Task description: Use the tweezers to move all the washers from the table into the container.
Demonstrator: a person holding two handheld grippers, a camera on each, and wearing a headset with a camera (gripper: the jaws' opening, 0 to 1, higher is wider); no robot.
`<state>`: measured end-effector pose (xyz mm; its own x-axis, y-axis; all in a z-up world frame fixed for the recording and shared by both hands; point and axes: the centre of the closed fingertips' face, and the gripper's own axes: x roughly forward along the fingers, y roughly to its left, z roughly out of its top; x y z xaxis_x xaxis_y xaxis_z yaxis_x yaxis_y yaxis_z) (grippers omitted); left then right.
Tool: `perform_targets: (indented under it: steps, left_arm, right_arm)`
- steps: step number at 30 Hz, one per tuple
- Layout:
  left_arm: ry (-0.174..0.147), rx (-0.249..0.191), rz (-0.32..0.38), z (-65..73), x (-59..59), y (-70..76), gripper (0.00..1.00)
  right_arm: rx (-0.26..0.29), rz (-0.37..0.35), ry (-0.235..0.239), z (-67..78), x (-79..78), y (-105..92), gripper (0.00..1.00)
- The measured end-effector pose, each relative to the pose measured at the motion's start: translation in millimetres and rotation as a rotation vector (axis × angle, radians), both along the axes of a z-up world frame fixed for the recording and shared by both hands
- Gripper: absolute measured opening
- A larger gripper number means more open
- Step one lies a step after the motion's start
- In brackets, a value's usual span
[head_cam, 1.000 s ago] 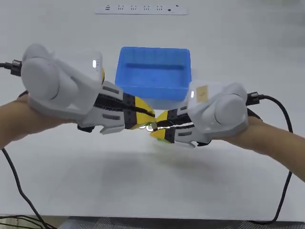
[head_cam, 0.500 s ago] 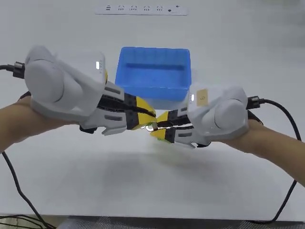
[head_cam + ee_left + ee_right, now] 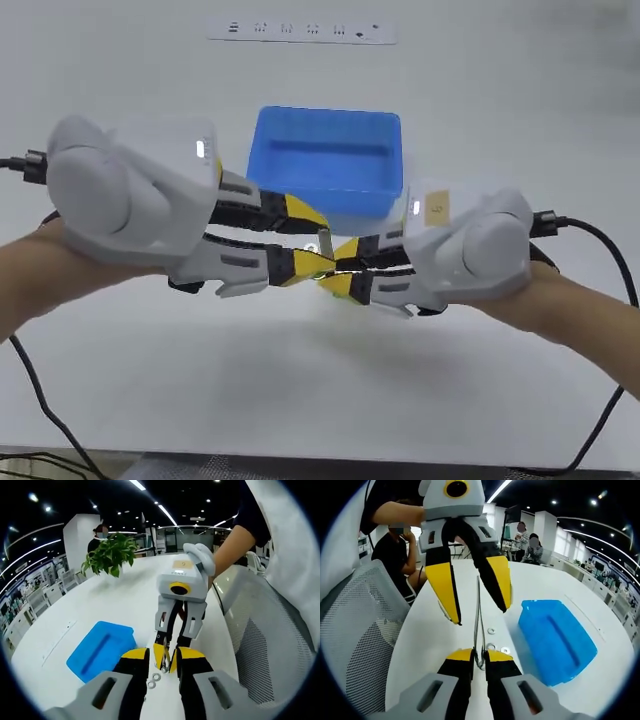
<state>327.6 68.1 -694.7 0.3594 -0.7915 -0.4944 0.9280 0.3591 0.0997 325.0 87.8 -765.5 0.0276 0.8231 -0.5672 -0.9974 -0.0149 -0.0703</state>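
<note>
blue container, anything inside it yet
The blue container looks empty: bare floor in the head and right gripper views. Its near floor strip is hidden behind its front wall. Washers lie on the table.

My right gripper's (image 3: 480, 656) tweezers (image 3: 479, 635) run between the spread jaws of my left gripper (image 3: 320, 245), just in front of the container (image 3: 350, 195), so I have almost no gap there. The counter (image 3: 300, 380) nearer me and out to both sides lies open.
</note>
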Motion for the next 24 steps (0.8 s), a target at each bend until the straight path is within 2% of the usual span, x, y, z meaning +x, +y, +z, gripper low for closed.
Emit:
perform_targets:
  steps: [3,6,9,12,14,16,20,24]
  left_arm:
    - [-0.024,-0.015,0.024,6.5,-1.3,5.0,0.28]
    - [-0.04,-0.053,0.078,14.3,-2.2,12.1,0.33]
    - [-0.066,-0.079,0.135,21.1,-1.5,20.3,0.41]
    - [-0.088,-0.102,0.193,27.0,-0.2,30.3,0.51]
    - [-0.088,-0.128,0.225,29.8,0.5,35.7,0.53]
    - [-0.101,-0.148,0.262,32.9,2.0,43.5,0.56]
    - [-0.104,-0.183,0.32,36.1,3.8,57.0,0.69]
    - [-0.106,-0.202,0.366,37.5,4.5,70.3,0.78]
  right_arm:
    - [0.017,-0.004,0.0,8.9,-1.2,0.1,0.1]
    - [0.035,-0.011,-0.001,18.8,-0.2,0.1,0.1]
    - [0.057,-0.02,-0.022,32.1,4.6,-1.5,0.1]
    - [0.095,-0.049,-0.022,48.3,12.4,-3.0,0.1]
    - [0.107,-0.06,-0.031,58.2,19.3,-4.4,0.1]
    - [0.112,-0.062,-0.049,67.5,26.1,-4.9,0.1]
    - [0.141,-0.07,-0.071,87.9,42.5,-2.5,0.1]
    - [0.16,-0.077,-0.104,106.0,65.9,4.4,0.1]
